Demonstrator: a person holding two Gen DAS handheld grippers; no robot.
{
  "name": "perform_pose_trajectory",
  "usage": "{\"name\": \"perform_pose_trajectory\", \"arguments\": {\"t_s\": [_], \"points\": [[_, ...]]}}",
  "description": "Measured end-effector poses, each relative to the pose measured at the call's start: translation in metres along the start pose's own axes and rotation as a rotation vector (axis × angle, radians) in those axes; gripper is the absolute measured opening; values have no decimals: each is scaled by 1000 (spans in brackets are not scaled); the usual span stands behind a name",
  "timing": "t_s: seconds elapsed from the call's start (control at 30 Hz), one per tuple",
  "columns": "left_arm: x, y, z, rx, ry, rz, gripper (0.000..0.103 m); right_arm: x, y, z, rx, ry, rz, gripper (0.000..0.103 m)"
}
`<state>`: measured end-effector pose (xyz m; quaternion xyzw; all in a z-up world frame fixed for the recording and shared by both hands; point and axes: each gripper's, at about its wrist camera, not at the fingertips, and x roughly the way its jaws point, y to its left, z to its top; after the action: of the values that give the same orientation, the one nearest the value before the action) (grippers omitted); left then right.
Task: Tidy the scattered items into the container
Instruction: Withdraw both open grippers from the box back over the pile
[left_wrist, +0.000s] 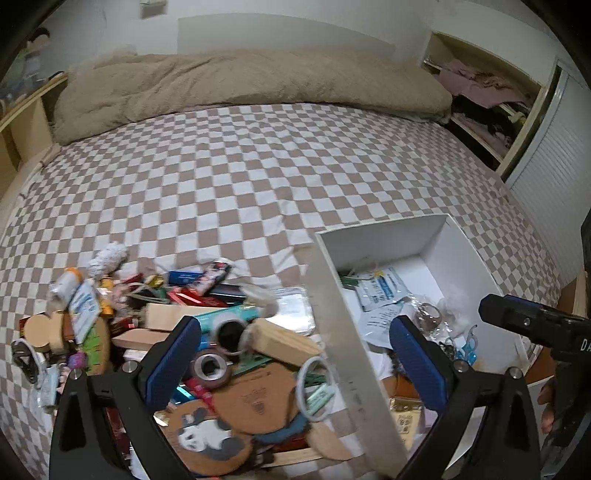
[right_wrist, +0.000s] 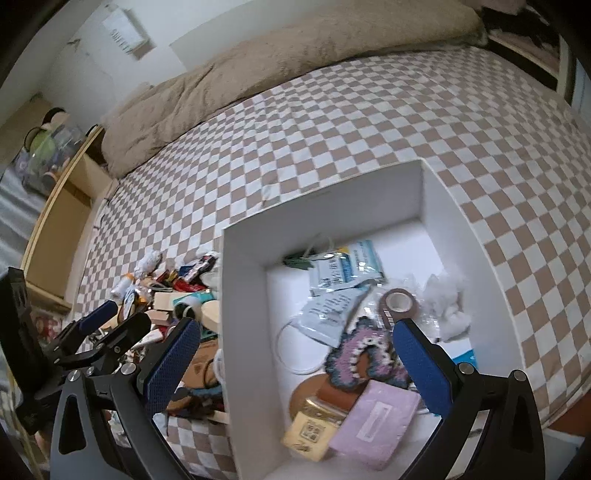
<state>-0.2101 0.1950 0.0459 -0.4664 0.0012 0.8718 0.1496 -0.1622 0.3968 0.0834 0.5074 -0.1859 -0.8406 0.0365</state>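
Observation:
Scattered small items lie heaped on the checked bedspread: a panda coaster (left_wrist: 207, 435), a tape roll (left_wrist: 210, 365), a wooden block (left_wrist: 284, 343) and several packets. My left gripper (left_wrist: 293, 362) hangs open above this heap and the box's left wall, holding nothing. The white box (left_wrist: 384, 225) (right_wrist: 332, 218) stands to the right of the heap. It holds a pink pouch (right_wrist: 373, 421), a crocheted piece (right_wrist: 362, 354), a tape roll (right_wrist: 399, 302), white fluff (right_wrist: 447, 306) and packets (right_wrist: 343, 269). My right gripper (right_wrist: 295, 365) is open and empty over the box. Each view shows the other gripper (left_wrist: 509, 317) (right_wrist: 118, 325) at its side.
A beige duvet (left_wrist: 240, 81) lies across the far end of the bed. A wooden shelf unit (right_wrist: 55, 221) stands left of the bed, an open wardrobe (left_wrist: 480, 96) at the right. The box sits near the bed's front right edge. A hand (left_wrist: 546, 402) shows at the right.

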Motion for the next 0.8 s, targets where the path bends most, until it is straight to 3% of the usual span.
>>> {"name": "perform_pose_trajectory", "arguments": {"t_s": [0.37,0.6,0.8], "points": [[-44,79,-13,-82,-43,62,103,11,88,-6,-129,20,43,103],[-67,133,-28,-146,-62,87,103,13,146,-18,-238,-25,71,103],[-82,175,-42,-188,-67,124,103,25,183,-28,-264,-14,111,103]]}}
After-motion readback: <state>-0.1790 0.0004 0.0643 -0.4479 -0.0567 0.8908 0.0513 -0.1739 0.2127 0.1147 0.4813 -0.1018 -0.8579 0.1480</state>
